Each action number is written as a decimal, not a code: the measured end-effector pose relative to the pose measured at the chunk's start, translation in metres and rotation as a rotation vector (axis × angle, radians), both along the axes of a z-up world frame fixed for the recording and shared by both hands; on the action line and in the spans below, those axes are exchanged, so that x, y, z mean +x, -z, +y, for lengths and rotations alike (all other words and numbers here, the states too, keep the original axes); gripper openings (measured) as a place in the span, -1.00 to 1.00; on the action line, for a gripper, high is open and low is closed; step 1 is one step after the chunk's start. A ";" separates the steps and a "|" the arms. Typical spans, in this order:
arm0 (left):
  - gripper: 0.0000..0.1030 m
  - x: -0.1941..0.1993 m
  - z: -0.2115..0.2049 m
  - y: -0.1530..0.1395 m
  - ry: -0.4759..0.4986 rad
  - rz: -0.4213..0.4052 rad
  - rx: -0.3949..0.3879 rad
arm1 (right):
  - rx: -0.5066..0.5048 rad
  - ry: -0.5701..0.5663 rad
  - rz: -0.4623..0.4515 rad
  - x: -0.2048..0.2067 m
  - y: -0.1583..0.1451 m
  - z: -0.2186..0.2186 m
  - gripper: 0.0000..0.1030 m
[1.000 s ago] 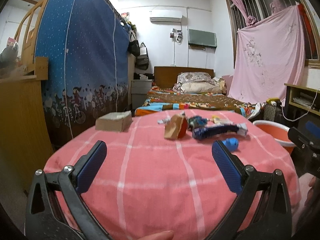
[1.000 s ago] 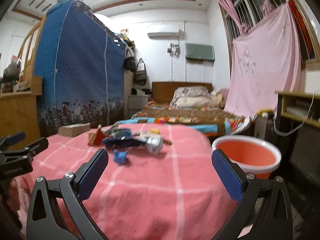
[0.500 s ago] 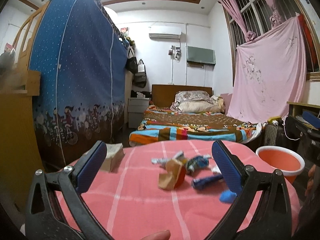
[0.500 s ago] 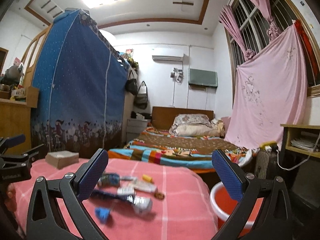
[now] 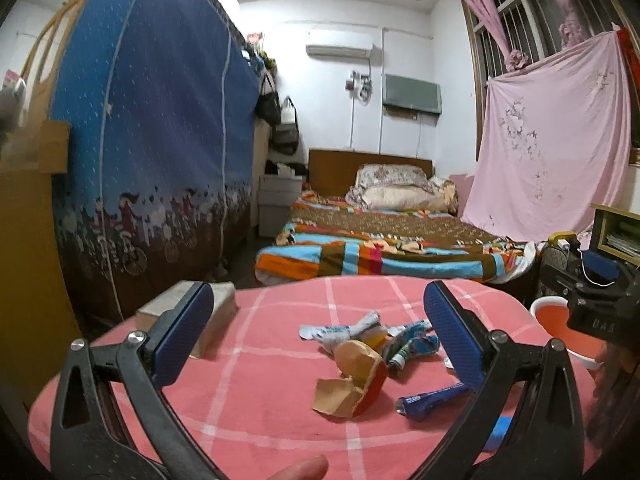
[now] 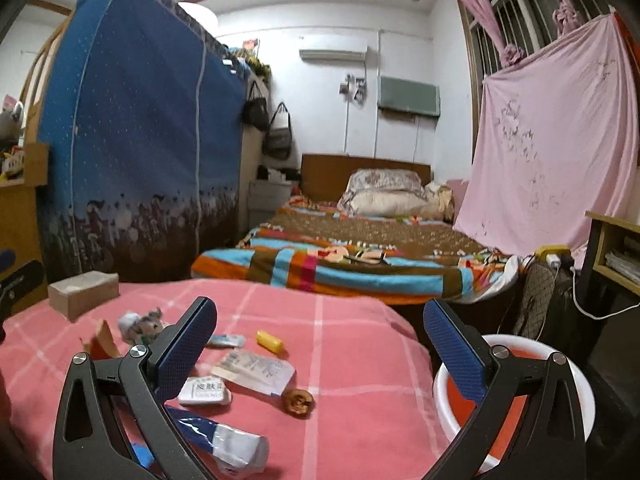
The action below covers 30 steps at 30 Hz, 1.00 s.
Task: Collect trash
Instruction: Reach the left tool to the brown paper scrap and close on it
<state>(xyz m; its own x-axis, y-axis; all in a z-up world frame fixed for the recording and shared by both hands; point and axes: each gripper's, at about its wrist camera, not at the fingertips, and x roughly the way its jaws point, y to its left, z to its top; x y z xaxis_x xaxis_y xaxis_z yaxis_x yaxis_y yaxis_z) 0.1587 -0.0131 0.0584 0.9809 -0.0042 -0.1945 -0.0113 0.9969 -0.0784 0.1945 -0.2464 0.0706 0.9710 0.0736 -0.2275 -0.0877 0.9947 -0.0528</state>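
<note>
Trash lies scattered on a table under a pink checked cloth point(image 5: 256, 396). The left wrist view shows a torn brown paper box with a red side point(image 5: 352, 380), crumpled wrappers point(image 5: 344, 328) and a blue tube wrapper point(image 5: 432, 396). My left gripper point(image 5: 318, 332) hovers open above them, holding nothing. From the right wrist I see a white receipt point(image 6: 256, 370), a small white packet point(image 6: 204, 392), a yellow cap point(image 6: 270, 341), a brown nut shell point(image 6: 298, 400) and the blue wrapper point(image 6: 224, 440). My right gripper point(image 6: 320, 350) is open and empty, above the table's right part, with the orange bucket point(image 6: 516, 412) beside the table.
A cardboard box point(image 5: 216, 312) sits on the table's far left. Behind the table stand a bed with a striped blanket point(image 5: 380, 256), a blue fabric wardrobe point(image 5: 152, 152) on the left and a shelf point(image 6: 616, 248) on the right. A fingertip point(image 5: 300, 468) shows at the bottom edge.
Both grippers tipped up and away, then came back down toward the table; the trash now sits closer and lower in both views. Both stay open and empty.
</note>
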 end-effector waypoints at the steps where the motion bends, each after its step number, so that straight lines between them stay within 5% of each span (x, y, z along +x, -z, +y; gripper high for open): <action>1: 0.74 0.005 -0.003 0.002 0.009 0.023 0.000 | 0.015 -0.007 0.014 0.001 0.002 -0.003 1.00; 5: 0.72 0.025 -0.012 0.007 0.015 0.124 0.028 | 0.060 -0.037 0.113 0.014 0.007 -0.013 1.00; 12: 0.51 0.046 -0.005 0.021 0.032 0.292 -0.037 | -0.029 -0.078 0.400 0.046 0.034 -0.004 1.00; 20: 0.16 0.057 -0.010 0.041 0.164 0.434 -0.110 | -0.008 -0.130 0.522 0.062 0.050 -0.002 1.00; 27: -0.43 0.063 -0.009 0.047 0.193 0.483 -0.147 | 0.099 -0.168 0.609 0.070 0.060 -0.014 0.67; 30: -0.55 0.062 -0.005 0.046 0.194 0.475 -0.177 | 0.114 -0.189 0.609 0.068 0.059 -0.014 0.33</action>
